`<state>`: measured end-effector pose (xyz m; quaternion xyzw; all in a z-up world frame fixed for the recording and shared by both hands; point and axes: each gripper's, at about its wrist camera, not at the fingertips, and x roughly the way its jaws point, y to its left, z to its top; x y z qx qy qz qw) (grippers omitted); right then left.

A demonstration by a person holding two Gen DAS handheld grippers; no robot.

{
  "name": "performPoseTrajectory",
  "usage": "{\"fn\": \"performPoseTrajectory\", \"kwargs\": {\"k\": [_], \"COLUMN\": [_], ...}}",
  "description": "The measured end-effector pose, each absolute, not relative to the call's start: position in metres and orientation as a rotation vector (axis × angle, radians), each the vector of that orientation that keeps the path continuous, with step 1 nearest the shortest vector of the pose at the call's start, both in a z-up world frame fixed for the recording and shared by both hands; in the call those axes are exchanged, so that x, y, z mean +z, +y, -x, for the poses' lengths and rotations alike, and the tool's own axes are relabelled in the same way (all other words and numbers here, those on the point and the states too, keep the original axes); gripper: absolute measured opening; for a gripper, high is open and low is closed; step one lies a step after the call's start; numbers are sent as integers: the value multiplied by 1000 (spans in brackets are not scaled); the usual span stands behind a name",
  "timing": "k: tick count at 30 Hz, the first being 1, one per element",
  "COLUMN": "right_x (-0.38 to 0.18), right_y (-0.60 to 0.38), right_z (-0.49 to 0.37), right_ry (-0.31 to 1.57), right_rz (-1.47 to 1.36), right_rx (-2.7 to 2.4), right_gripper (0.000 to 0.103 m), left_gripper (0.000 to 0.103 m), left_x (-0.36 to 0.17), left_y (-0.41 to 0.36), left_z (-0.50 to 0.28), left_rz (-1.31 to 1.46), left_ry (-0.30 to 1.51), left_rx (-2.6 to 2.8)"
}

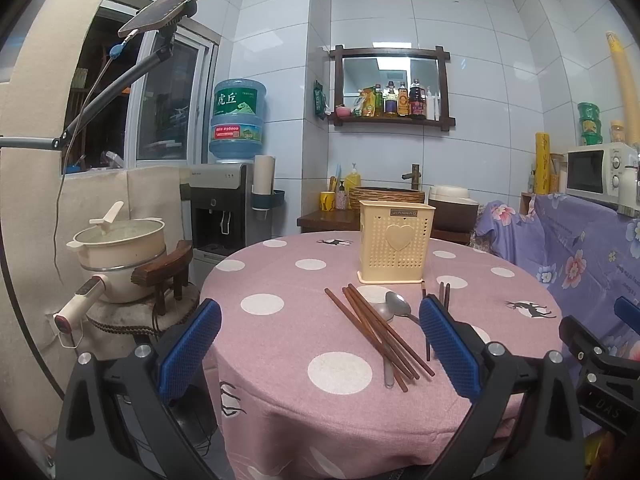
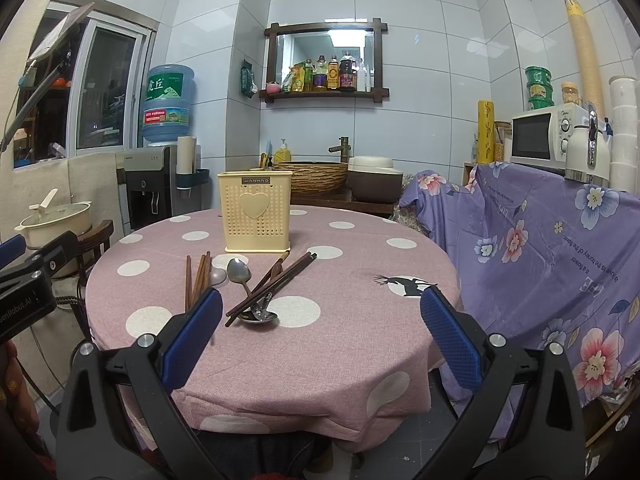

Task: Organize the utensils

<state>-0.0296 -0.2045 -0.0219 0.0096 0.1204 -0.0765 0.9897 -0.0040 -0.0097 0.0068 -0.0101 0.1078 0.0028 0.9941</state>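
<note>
A cream plastic utensil holder with a heart on its front stands upright on the pink dotted round table; it also shows in the right wrist view. In front of it lie several brown chopsticks, a metal spoon and a pale spoon. The right wrist view shows chopsticks crossed over two metal spoons. My left gripper is open and empty, near the table's front edge. My right gripper is open and empty above the near table edge.
A cream pot sits on a wooden stool left of the table. A water dispenser stands behind. A purple floral cloth covers furniture on the right, with a microwave on top. A phone on an arm hangs upper left.
</note>
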Motion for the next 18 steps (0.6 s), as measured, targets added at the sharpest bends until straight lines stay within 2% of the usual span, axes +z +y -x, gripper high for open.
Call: {"fn": "performPoseTrajectory", "kwargs": {"k": [18], "right_x": [-21], "right_y": [-205], "right_z": [29], "right_ry": [243], "right_rz": [-20], "right_rx": [-153], "right_gripper": [98], "left_gripper": [98], "left_x": [6], "left_y": [-9], "left_z": [4], "left_rz": [20], "left_ry": [216], "left_rx": [8]}}
